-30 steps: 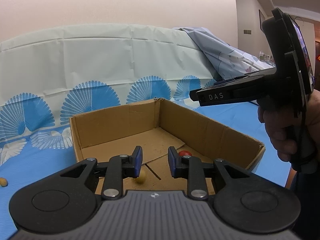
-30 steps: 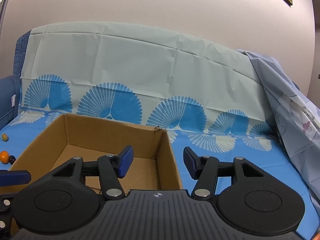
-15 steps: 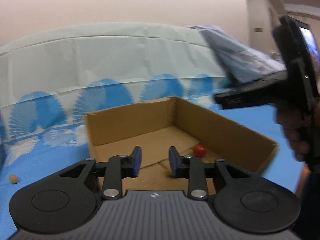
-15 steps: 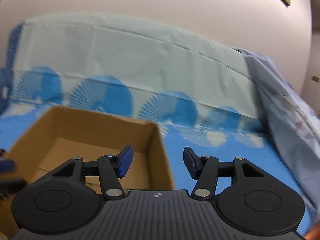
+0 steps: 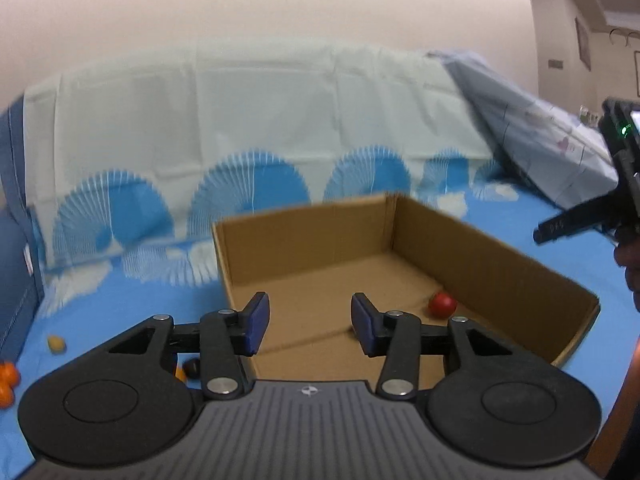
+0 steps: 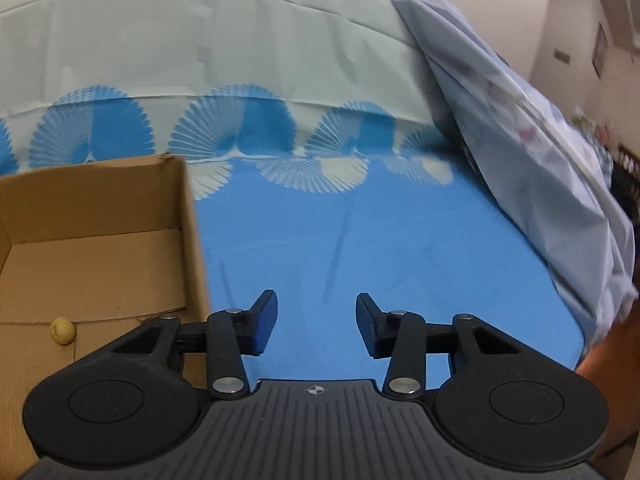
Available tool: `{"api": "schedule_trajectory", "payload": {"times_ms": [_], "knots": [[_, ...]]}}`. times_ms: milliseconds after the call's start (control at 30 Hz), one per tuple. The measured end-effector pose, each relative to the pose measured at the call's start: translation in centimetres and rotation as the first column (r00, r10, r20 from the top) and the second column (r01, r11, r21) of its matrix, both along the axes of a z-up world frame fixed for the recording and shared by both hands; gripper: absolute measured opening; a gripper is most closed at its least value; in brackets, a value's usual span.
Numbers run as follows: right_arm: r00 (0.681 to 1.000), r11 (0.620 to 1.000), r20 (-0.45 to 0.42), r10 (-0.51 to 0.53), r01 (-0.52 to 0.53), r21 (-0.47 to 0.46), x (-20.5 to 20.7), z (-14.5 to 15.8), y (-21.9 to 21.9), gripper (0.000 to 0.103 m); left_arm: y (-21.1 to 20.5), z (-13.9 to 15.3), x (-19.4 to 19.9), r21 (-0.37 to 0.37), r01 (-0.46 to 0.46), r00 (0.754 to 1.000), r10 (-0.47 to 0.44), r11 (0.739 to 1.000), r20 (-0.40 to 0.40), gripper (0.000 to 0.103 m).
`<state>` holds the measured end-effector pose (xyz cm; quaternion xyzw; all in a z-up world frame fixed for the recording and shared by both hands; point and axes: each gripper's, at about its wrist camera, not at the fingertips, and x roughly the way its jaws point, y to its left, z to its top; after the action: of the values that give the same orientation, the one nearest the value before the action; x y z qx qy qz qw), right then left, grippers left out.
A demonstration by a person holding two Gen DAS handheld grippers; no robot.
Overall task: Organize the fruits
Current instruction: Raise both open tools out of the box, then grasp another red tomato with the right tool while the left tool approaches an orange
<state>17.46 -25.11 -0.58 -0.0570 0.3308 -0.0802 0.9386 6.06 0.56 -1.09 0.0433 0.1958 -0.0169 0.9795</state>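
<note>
**Left gripper drops its fruit in the box and swings left; right gripper drifts off to the bare sheet**

Left gripper [image 5: 306, 330]: a second ago it sits nearly closed over the box floor with a pale yellow fruit by its left pad. Now its jaws are opening, nothing between them, pads bare. Release looks done. View has also panned left, so the cardboard box [image 5: 496, 254] sits more to the right and the loose fruit on the bed shows up.

In the box: red fruit [image 5: 442, 305] on the floor by the right wall, near corner. Pale yellow fruit [image 6: 62, 331] on the near floor, seen from the right wrist view. So two pieces are in.

Still outside, left of the box on the blue bedsheet [image 5: 120, 308]: a yellowish fruit [image 5: 56, 344], orange fruits [image 5: 8, 382] at the left edge, a dark fruit [image 5: 193, 367] half hidden behind the left gripper's arm, with something orange beside it that is too hidden to name.

Right gripper [image 6: 316, 328]: has swung right and tilted down, away from the box; now over bare sheet, box wall [image 6: 196, 240] at its left. Jaws are closing on nothing, still apart. No fruit visible on that side.

Judgement: task is partway. Remaining fruit all lies left, so the left gripper is the one placed for the next pick; the right one has nothing to grab where it points.
</note>
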Motion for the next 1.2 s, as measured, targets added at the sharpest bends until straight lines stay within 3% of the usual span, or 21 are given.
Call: {"api": "schedule_trajectory", "payload": {"times_ms": [67, 167, 233, 267, 300, 333, 433, 533, 567, 600, 633, 800, 967, 1033, 1100, 1200], "knots": [[1.000, 0.999, 0.010, -0.007, 0.007, 0.037, -0.3, 0.1, -0.8, 0.043, 0.2, 0.1, -0.3, 0.003, -0.037, 0.999, 0.037, 0.999, 0.013, 0.051], [0.993, 0.990, 0.106, 0.049, -0.062, 0.127, -1.7, 1.3, -1.3, 0.045, 0.7, 0.0, 0.2, 0.017, -0.105, 0.994, 0.105, 0.994, -0.003, 0.052], [0.985, 0.985, 0.146, 0.088, -0.108, 0.133, -2.5, 1.8, -1.0, 0.054, 1.3, -0.4, 0.9, -0.012, -0.130, 0.990, 0.129, 0.991, -0.057, 0.053], [0.984, 0.983, 0.146, 0.107, -0.127, 0.133, -2.5, 1.8, -0.8, 0.062, 1.7, -0.6, 1.2, -0.032, -0.136, 0.988, 0.133, 0.990, -0.085, 0.053], [0.983, 0.979, 0.125, 0.133, -0.150, 0.141, -2.3, 1.5, -0.6, 0.070, 2.0, -0.7, 1.5, -0.048, -0.137, 0.986, 0.131, 0.989, -0.107, 0.053], [0.983, 0.972, 0.085, 0.165, -0.177, 0.153, -2.0, 1.1, -0.3, 0.072, 2.2, -0.9, 1.7, -0.067, -0.130, 0.984, 0.120, 0.989, -0.134, 0.053], [0.974, 0.968, 0.001, 0.227, -0.225, 0.113, -1.3, 0.1, 1.2, 0.072, 2.4, -1.3, 1.9, -0.098, -0.094, 0.982, 0.076, 0.991, -0.170, 0.053], [0.969, 0.969, -0.061, 0.240, -0.236, 0.074, -0.9, -0.7, 2.1, 0.068, 1.8, -1.4, 1.7, -0.066, -0.074, 0.984, 0.062, 0.995, -0.165, 0.054], [0.969, 0.971, -0.080, 0.234, -0.229, 0.061, -1.0, -0.9, 2.3, 0.060, 1.9, -1.5, 1.7, -0.067, -0.073, 0.985, 0.061, 0.995, -0.164, 0.054], [0.969, 0.974, -0.101, 0.224, -0.220, 0.051, -0.8, -1.2, 2.3, 0.044, 1.9, -1.5, 1.8, -0.073, -0.074, 0.985, 0.061, 0.995, -0.163, 0.054], [0.970, 0.976, -0.117, 0.215, -0.210, 0.047, -0.4, -1.5, 2.2, 0.037, 2.0, -1.5, 1.7, -0.082, -0.072, 0.985, 0.058, 0.994, -0.162, 0.054], [0.975, 0.981, -0.117, 0.191, -0.187, 0.042, -0.4, -1.8, 1.7, 0.020, 1.4, -1.5, 1.5, -0.110, 0.010, 0.987, -0.028, 0.994, -0.159, 0.053], [0.981, 0.987, -0.114, 0.159, -0.155, 0.037, -0.8, -1.8, 0.9, 0.020, -0.2, -1.6, 0.7, -0.023, 0.046, 0.991, -0.049, 0.999, -0.121, 0.054], [0.980, 0.985, -0.094, 0.175, -0.173, 0.026, -1.2, -1.6, 0.9, 0.026, 0.1, -1.4, 0.4, -0.039, 0.046, 0.994, -0.050, 0.998, -0.098, 0.054], [0.980, 0.982, -0.056, 0.189, -0.188, 0.025, -1.8, -1.0, 0.8, 0.040, 0.5, -1.2, 0.0, -0.046, 0.036, 0.996, -0.040, 0.998, -0.078, 0.054], [0.980, 0.980, 0.030, 0.195, -0.196, 0.045, -3.3, 0.4, 0.7, 0.048, 0.9, -0.8, -0.9, -0.041, 0.031, 0.999, -0.033, 0.999, -0.043, 0.054]]}}
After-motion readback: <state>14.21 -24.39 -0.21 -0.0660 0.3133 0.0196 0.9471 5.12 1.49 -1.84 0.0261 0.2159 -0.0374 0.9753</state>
